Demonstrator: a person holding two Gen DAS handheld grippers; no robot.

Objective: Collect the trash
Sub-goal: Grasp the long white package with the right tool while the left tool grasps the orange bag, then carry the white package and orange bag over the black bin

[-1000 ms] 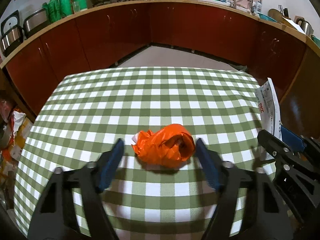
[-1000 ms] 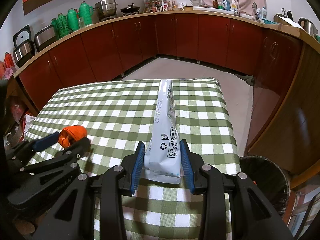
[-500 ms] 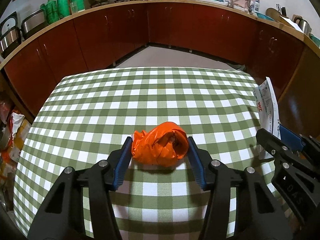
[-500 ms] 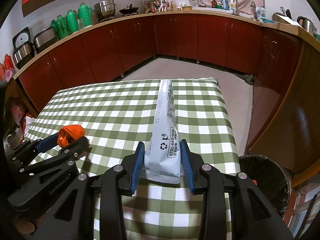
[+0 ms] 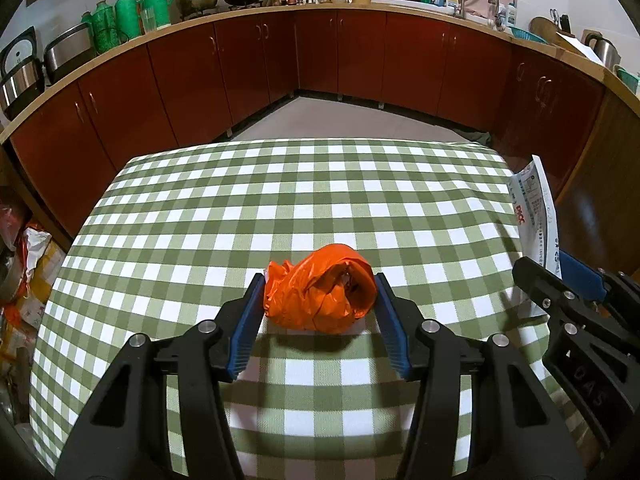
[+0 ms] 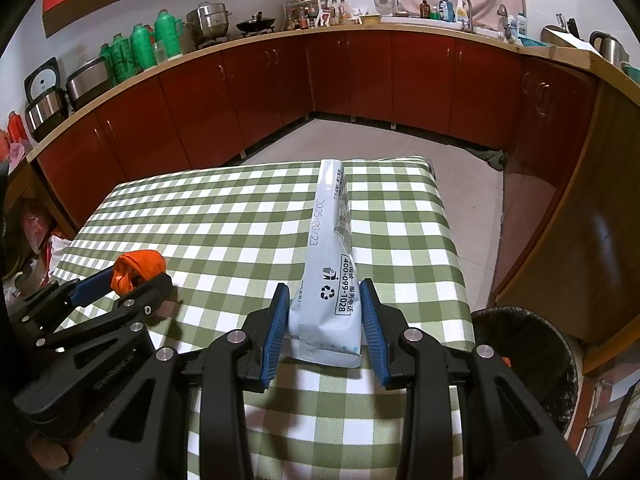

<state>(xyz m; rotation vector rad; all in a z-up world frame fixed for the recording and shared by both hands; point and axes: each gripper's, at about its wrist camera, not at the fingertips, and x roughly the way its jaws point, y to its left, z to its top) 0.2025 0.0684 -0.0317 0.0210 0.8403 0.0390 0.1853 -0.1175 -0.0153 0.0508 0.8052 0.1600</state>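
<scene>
Left gripper (image 5: 320, 312) now clamping orange bag (image 5: 320, 290)

The trash bin (image 6: 524, 356) at four o'clock sits partly behind the counter (image 6: 420, 240) edge; its contents are too dark to tell. Bottle labels on the far shelf (image 6: 308, 12) are unreadable.

Two hand-held grippers, both clamped on trash, low over the table.

Left gripper (image 5: 320, 300): blue-padded fingers (image 5: 246, 320) press both sides of the crumpled orange bag (image 5: 320, 294), fingers pointing forward and level; seen from the right wrist view it sits to the left, at about the same height. Right gripper (image 6: 325, 318): pads (image 6: 276, 330) bear on the lower end of the pale grey pouch (image 6: 330, 256), whose length extends away beyond the fingertips.
</scene>
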